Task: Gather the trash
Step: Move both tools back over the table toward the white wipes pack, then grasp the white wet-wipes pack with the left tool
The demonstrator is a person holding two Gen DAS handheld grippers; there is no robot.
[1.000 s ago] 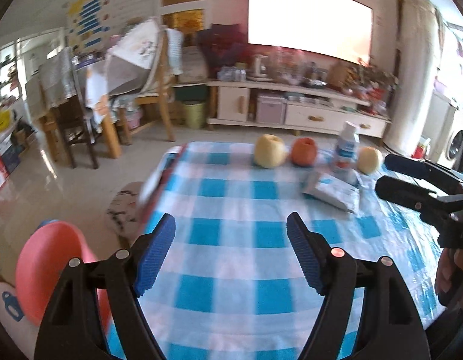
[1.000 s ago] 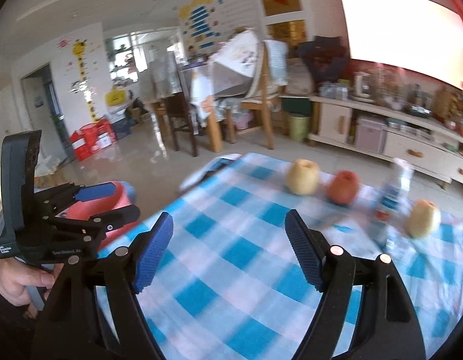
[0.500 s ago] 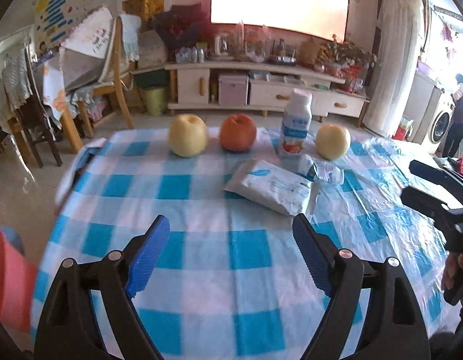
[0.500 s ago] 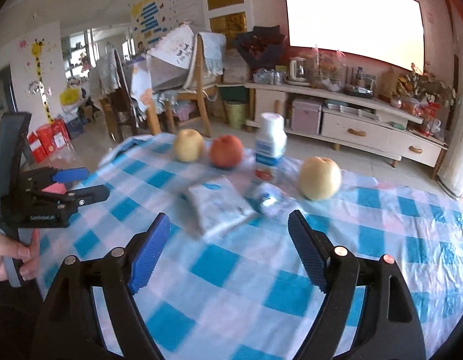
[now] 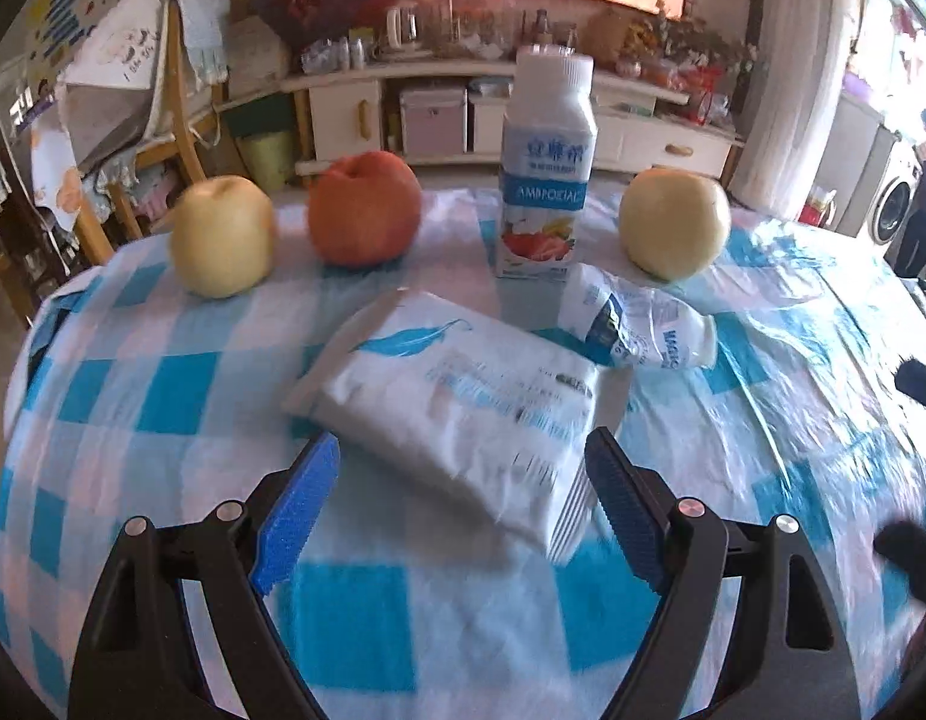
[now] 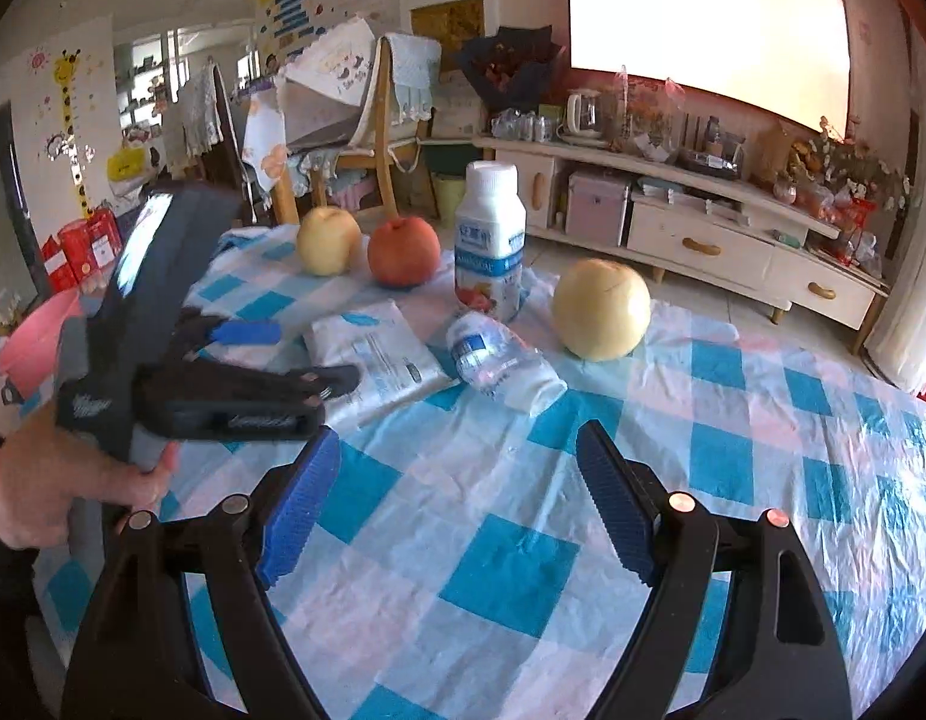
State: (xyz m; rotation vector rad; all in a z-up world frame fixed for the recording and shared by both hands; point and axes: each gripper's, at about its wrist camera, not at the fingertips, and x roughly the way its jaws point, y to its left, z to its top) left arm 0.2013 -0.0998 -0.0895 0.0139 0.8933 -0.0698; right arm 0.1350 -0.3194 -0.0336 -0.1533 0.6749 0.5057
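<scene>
My left hand-held gripper [image 5: 456, 498] is spread wide around the near end of the white packet [image 5: 456, 402], and my right hand-held gripper [image 6: 456, 501] is spread too, holding nothing.

The packet lies flat in the middle of the desk [image 5: 162, 396]; I judge it light, soft and a little slippery, so I should take it across its narrow near edge. Just beside it lies the crushed bottle [image 5: 637, 324] on its side, probably empty, thin and easy to dent; its middle is the best place to pinch. The upright yogurt bottle [image 5: 544, 168] is capped, so I cannot tell what is in it.
</scene>
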